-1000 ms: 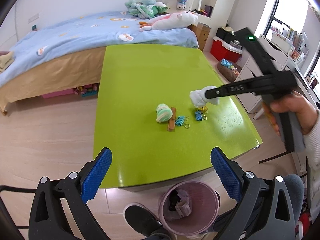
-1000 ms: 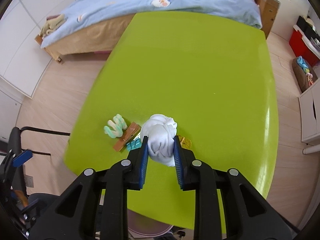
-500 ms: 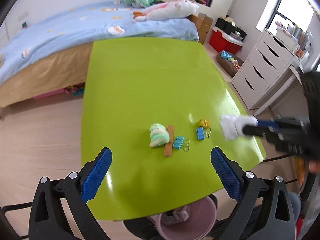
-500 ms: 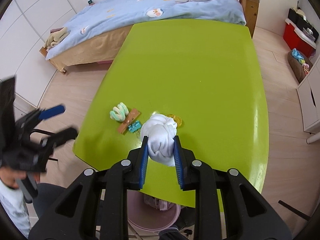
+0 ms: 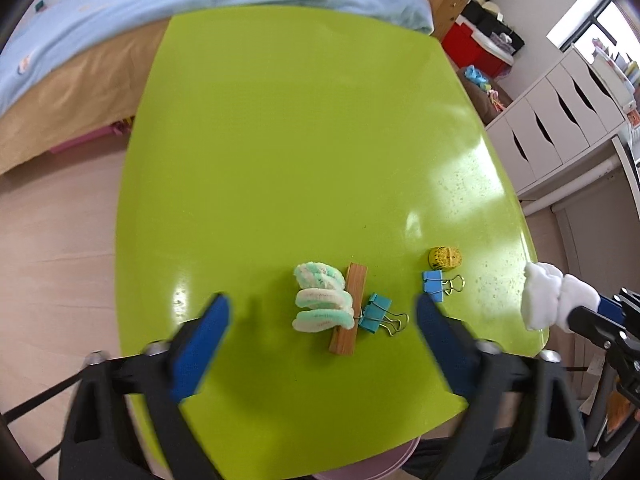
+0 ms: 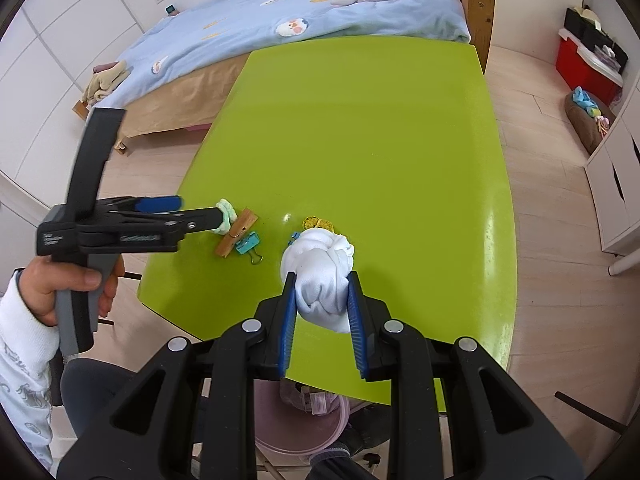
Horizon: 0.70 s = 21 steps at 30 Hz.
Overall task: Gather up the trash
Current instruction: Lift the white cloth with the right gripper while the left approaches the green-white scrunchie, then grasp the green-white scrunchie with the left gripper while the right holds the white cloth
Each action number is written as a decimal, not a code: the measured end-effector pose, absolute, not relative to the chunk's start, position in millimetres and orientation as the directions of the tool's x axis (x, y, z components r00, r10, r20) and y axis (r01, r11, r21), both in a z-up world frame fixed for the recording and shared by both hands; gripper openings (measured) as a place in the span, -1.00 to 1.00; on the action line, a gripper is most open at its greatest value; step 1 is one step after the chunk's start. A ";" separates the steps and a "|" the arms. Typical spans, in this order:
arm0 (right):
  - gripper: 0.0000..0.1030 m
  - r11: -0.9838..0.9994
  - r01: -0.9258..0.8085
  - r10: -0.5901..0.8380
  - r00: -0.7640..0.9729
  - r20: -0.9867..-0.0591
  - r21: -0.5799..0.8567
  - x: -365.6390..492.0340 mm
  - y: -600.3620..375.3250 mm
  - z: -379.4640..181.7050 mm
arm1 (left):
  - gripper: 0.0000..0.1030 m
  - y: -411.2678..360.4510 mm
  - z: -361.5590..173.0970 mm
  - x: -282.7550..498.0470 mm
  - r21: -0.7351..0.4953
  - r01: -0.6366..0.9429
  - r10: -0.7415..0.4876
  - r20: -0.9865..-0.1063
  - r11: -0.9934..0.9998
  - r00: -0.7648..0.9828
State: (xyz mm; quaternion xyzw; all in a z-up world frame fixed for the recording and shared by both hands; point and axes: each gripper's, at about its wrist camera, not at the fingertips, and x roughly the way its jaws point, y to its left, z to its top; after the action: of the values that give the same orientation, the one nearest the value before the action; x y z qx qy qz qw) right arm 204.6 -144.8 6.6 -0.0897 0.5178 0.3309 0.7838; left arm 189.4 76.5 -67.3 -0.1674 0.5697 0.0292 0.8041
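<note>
The right hand-held gripper clamps a white wad above the green surface's near edge, likely bound for the bin below, while the left hand-held gripper hovers open over remaining clutter.

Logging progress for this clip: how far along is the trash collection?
Done: some trash already lies in the pink bin under the table edge. In hand: the right gripper is clamped on a white wad, above the table's near edge, not yet dropped. Left: the fuzzy scrap, which the open left gripper faces.
</note>
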 end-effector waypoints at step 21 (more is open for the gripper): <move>-0.53 0.765 -0.609 0.440 0.262 -0.859 0.207 196.1 -147.3 4.9 | -0.52 68.3 -34.7 160.5 -0.186 -0.176 -0.089 -0.888 0.967 0.451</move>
State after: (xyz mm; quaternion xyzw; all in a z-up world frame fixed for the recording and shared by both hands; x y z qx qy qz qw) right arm 196.1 -147.3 4.9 -0.0832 0.5087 0.3323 0.7899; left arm 160.5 68.3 -34.7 -0.1265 0.5232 0.0260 0.8424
